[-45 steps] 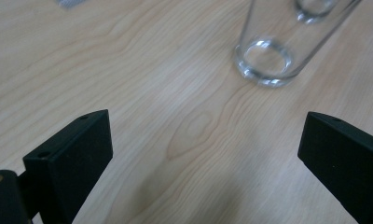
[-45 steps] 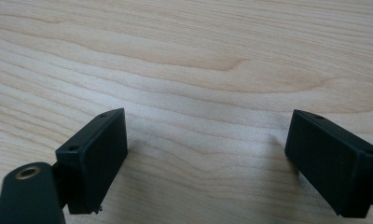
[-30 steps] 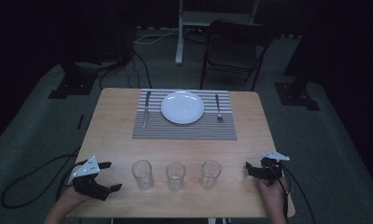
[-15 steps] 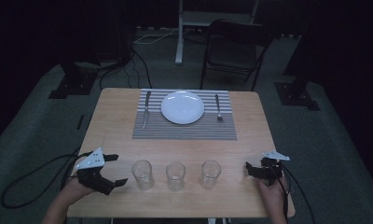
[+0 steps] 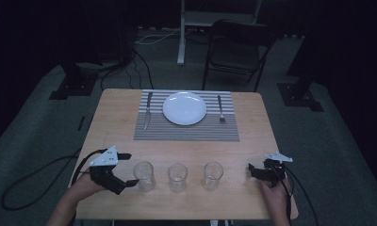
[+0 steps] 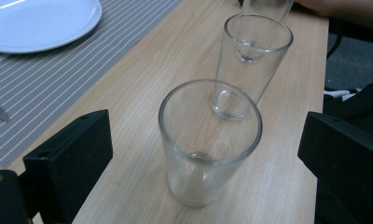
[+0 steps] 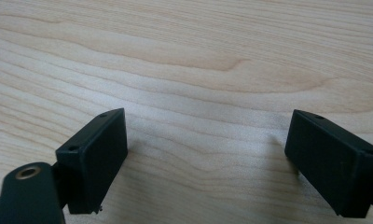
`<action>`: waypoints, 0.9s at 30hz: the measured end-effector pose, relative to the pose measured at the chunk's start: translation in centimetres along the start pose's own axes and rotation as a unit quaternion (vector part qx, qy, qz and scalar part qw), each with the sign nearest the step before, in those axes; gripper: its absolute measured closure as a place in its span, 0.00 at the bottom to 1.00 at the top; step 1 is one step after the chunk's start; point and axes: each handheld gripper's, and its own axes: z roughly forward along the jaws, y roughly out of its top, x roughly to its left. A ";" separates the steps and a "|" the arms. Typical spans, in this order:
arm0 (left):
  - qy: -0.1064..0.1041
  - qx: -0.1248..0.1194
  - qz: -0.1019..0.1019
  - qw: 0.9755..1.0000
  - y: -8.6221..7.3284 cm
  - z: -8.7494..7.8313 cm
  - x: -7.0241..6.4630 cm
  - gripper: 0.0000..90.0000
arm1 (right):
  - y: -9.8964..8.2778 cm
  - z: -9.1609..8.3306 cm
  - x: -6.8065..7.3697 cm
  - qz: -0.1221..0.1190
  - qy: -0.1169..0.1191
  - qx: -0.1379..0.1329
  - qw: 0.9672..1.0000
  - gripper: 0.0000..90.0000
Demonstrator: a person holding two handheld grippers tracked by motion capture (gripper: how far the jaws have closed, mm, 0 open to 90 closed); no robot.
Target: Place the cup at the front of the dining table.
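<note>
Fingers (image 6: 68, 163) wide, flanking nearest glass (image 6: 209, 140); farthest glass (image 6: 267, 7) cut off.

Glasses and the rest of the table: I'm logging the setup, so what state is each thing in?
Left glass: upright, empty, between open jaws, untouched.
Middle glass: upright, empty.
Right glass: upright, empty.
Plate: empty, on placemat.
Left gripper: open.
Right gripper: open, empty.
</note>
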 end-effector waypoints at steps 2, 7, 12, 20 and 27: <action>-0.004 0.004 0.005 1.000 0.6 0.4 -0.1 0.04 | 0.0 0.0 0.0 0.000 0.000 0.000 1.000 0.14; -0.016 0.015 0.013 1.000 1.5 1.1 -0.2 0.04 | 0.0 0.0 0.0 0.000 0.000 0.000 1.000 0.14; -0.029 0.038 0.027 0.998 2.9 2.6 -0.6 0.04 | 0.0 0.0 0.0 0.000 0.000 0.000 1.000 0.14; -0.039 0.066 0.041 0.996 4.4 4.2 -1.0 0.05 | 0.0 0.0 0.0 0.000 0.000 0.000 1.000 0.14; -0.042 0.084 0.059 0.994 5.7 5.4 -1.5 0.05 | 0.0 0.0 0.0 0.000 0.000 0.000 1.000 0.14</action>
